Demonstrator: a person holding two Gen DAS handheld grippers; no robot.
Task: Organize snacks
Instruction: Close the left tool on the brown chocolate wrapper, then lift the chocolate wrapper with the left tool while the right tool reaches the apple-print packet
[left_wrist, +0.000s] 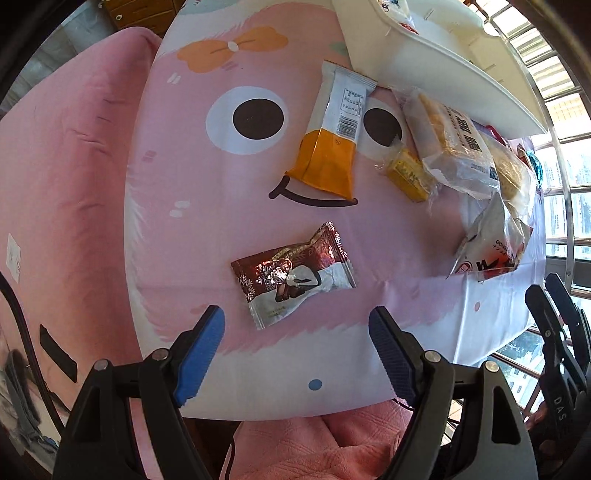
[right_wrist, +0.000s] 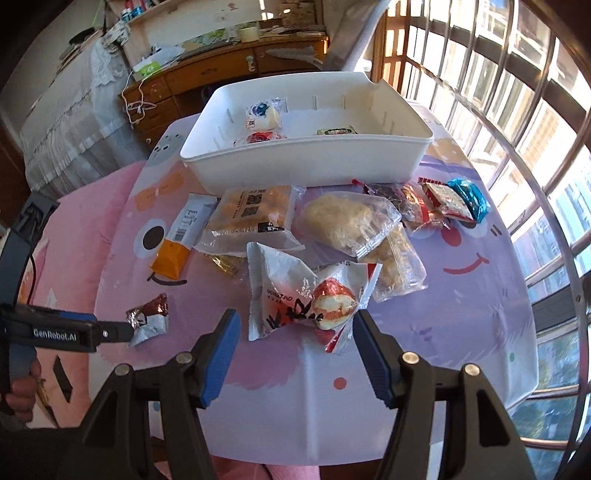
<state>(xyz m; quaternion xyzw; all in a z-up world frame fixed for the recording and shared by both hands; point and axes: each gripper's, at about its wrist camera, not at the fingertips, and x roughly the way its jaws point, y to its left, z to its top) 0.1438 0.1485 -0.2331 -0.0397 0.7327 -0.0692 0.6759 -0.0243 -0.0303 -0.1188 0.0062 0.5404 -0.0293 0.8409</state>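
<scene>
Just ahead of my left claw (left_wrist: 297, 354), centred between its blue pads (left_wrist: 201, 354), lay the dark red and silver snack packet (left_wrist: 293, 275), flat on the cloth, with nothing touching it. That claw stood wide, holding nothing. Beyond the packet lay a white and orange wrapper (left_wrist: 334, 133), and to its right a heap of clear bags (left_wrist: 461, 147) against the white bin (left_wrist: 443, 62).

My right claw (right_wrist: 295, 354) also stood wide and held nothing. A white pouch with a red-and-cream cake (right_wrist: 295, 295) lay just ahead of its tips, partly between them. Past it sprawled the clear bags, among them a puffy pale snack in plastic (right_wrist: 347, 218) and a flat pack of golden biscuits (right_wrist: 251, 214). Farther right were small red packets (right_wrist: 443, 201) and a blue foil one (right_wrist: 469, 195). Behind them all stood the white bin (right_wrist: 306, 162), with a few packets (right_wrist: 262, 114) already inside. Off to the left my other claw's fingers (right_wrist: 110, 330) reached over the dark red packet (right_wrist: 149, 319), my hand (right_wrist: 22, 391) on its handle.

Everything rested on a tablecloth (right_wrist: 461, 314) printed with cartoon faces, pink on the left and lilac on the right, with a pink blanket (left_wrist: 66, 166) beyond the table's left edge. Behind the bin was a wooden desk with drawers (right_wrist: 207, 74), cluttered on top. Sunlit barred windows (right_wrist: 517, 110) curved round the right side.
</scene>
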